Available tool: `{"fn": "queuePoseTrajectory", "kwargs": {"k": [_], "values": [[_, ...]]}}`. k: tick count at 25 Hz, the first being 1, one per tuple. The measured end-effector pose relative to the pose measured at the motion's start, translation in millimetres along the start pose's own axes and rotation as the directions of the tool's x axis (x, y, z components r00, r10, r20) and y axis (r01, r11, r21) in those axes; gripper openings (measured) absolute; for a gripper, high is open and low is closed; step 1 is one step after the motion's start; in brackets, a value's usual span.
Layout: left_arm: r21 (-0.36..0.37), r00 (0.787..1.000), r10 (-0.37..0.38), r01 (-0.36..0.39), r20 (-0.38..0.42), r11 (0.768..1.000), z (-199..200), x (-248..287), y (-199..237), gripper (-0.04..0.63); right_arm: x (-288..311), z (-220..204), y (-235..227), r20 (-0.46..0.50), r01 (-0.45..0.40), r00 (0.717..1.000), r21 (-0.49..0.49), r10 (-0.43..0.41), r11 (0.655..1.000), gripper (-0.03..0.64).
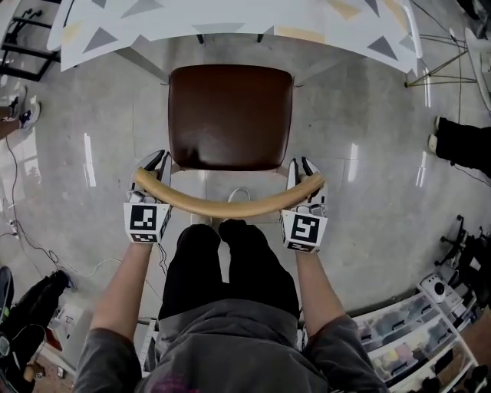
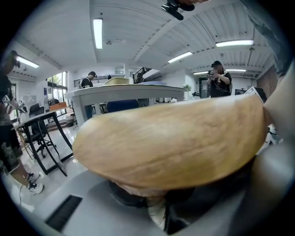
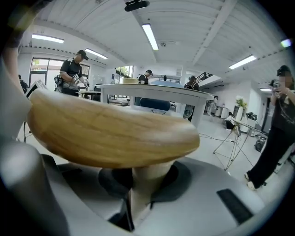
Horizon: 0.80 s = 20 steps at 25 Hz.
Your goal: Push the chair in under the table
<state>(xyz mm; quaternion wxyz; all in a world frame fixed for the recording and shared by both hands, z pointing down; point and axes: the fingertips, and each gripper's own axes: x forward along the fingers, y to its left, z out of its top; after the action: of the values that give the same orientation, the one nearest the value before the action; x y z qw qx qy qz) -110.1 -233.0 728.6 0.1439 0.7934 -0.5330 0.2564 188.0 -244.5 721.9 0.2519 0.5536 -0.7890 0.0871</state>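
The wooden chair [image 1: 230,115], with its brown padded seat, stands on the grey floor [image 1: 360,230] squarely facing the white counter [image 1: 230,23]. The front edge of the seat is just short of the counter's near edge, and none of it is underneath yet. The person stands close behind the chair with both arms stretched forward. The left tongs [image 1: 156,165] are closed on the left end of the curved backrest [image 1: 228,204], and the right tongs [image 1: 303,167] are closed on its right end. In each gripper view the pale wood rail [image 2: 170,143] [image 3: 110,133] fills the frame above the jaws, and an upright post [image 3: 145,177] runs down between them. The chair appears to be gripped at both ends and the push itself only beginning. The next move probably calls for an even, level shove from both sides, so that the chair goes in straight and the seat passes between the counter's legs. Unequal pressure would likely swing it askew or snag a leg on the floor.
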Motion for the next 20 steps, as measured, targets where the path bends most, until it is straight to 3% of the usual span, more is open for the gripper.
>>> {"fn": "queuePoseTrajectory", "kwargs": {"k": [10, 20], "values": [[-0.019, 0.999, -0.010, 0.009, -0.040, 1.000, 12, 8, 6, 0.026, 12, 8, -5, -0.080, -0.028, 0.996, -0.001, 0.027, 1.000, 0.069], [0.015, 1.000, -0.003, 0.003, -0.021, 1.000, 43, 28, 19, 0.019, 38, 33, -22, -0.057, -0.015, 0.998, 0.015, 0.016, 1.000, 0.063]]}}
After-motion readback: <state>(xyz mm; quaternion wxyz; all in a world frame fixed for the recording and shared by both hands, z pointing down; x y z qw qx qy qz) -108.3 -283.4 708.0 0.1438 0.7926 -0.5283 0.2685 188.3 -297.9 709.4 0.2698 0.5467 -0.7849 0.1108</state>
